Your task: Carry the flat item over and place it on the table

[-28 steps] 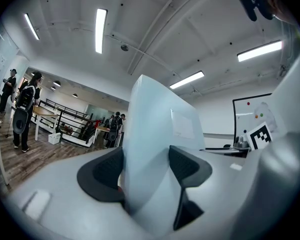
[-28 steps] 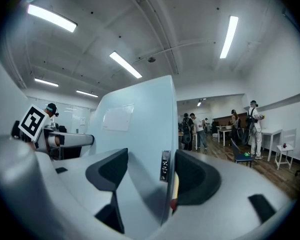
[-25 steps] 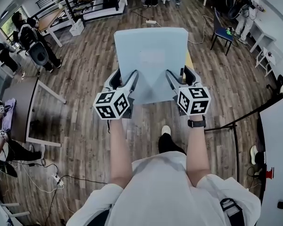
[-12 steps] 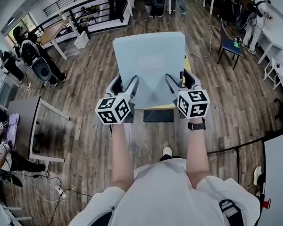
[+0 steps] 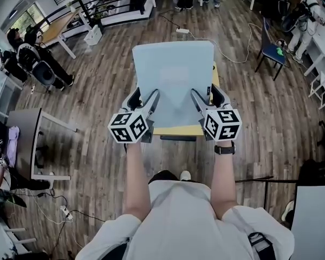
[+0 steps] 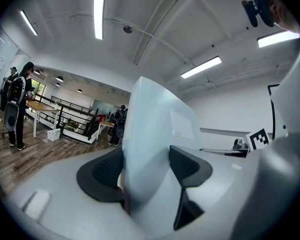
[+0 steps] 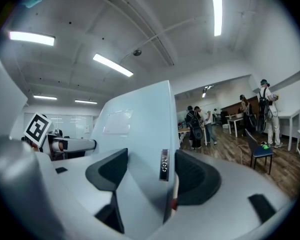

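Observation:
A flat pale blue panel [image 5: 173, 80] with a faint label on its face is held level in the air, out in front of me. My left gripper [image 5: 143, 103] is shut on its near left edge, and my right gripper [image 5: 204, 99] is shut on its near right edge. In the left gripper view the panel [image 6: 157, 134] stands between the dark pads [image 6: 102, 176]. The right gripper view shows the same panel [image 7: 135, 129] clamped, with a small button strip [image 7: 164, 165] on its edge. A yellow-topped table [image 5: 179, 130] lies just below the panel's near edge.
Wood plank floor [image 5: 103, 91] stretches all round. A grey table [image 5: 27, 129] stands at the left, a blue chair [image 5: 271, 50] at the far right, railings and white tables [image 5: 70, 15] at the back. Several people stand at the far left [image 5: 27, 56] and far right [image 5: 306, 12].
I have walked forward with the panel. The yellow-topped table has come in under the panel's near edge. Both grippers keep the same hold.

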